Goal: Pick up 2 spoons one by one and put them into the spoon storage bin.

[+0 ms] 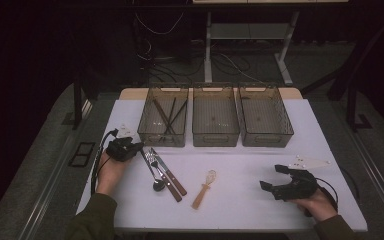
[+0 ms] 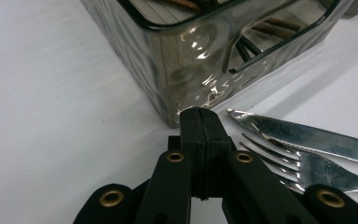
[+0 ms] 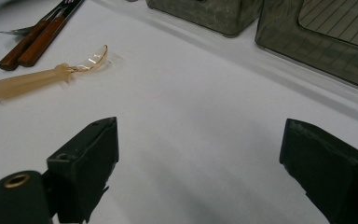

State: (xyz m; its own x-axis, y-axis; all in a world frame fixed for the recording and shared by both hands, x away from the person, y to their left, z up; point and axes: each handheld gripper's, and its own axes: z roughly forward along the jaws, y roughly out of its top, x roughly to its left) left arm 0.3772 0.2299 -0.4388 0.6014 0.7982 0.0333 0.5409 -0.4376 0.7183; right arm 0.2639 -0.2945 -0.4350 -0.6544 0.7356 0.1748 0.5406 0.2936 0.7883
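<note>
On the white table [image 1: 260,200] 3 smoky bins stand in a row across the upper middle of the high view: the left bin [image 1: 164,116] holds dark sticks, probably chopsticks, too dim to tell surely, while the middle bin [image 1: 215,115] and right bin [image 1: 265,114] look bare inside. The left gripper [image 1: 139,146] sits at the left bin's near corner, jaws pressed together with nothing between them; in its own view that corner [image 2: 177,70] looms just past the tips, and the bin's far side runs off the top of the frame. Just right of it lie a fork [image 1: 151,162], a knife [image 1: 170,176] and a spoon [image 1: 158,184], handles toward the lower centre; the knife blade [image 2: 307,135] and fork tines [image 2: 279,156] are cut off at the right edge. A pale scoop [image 1: 204,189] lies lower centre, well apart from the right gripper [image 1: 274,176], whose jaws stand wide over bare table.
</note>
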